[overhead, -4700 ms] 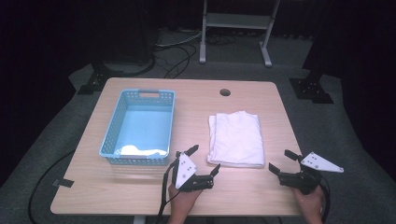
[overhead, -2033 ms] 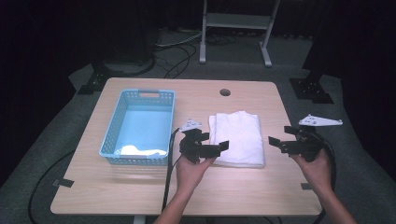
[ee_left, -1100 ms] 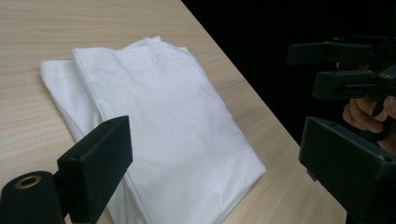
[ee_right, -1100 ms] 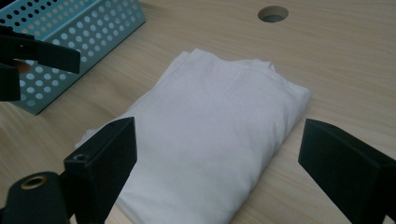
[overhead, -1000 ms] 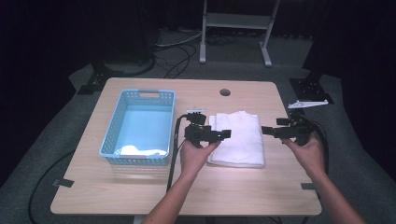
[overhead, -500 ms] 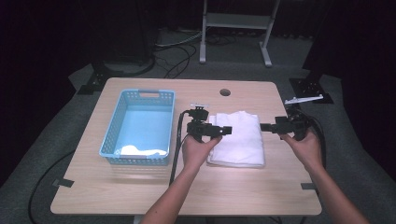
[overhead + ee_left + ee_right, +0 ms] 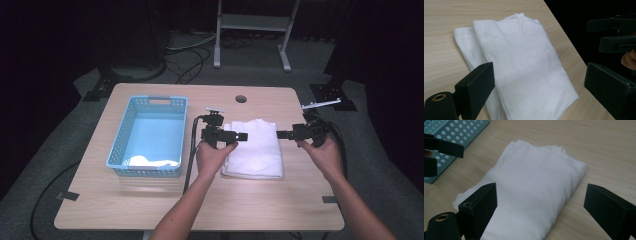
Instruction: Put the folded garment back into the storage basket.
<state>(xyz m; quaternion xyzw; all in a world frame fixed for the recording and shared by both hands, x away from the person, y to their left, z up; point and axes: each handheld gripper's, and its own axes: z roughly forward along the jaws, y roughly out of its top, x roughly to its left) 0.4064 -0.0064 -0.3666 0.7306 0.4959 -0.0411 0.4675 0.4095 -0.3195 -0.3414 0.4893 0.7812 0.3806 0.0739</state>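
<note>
Claws, left (image 7: 242, 135) and right (image 7: 280, 134), both spread wide, face each other above folded white cloth (image 7: 255, 149) on tabletop (image 7: 200, 205).

Wooden table (image 7: 150, 200): blue basket (image 7: 125, 142) left, folded white cloth (image 7: 257, 152) beside.

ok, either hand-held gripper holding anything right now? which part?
Nothing held. The left hand-held gripper and right hand-held gripper both hover open on either side of the folded white cloth, jaws spread, not touching it.
</note>
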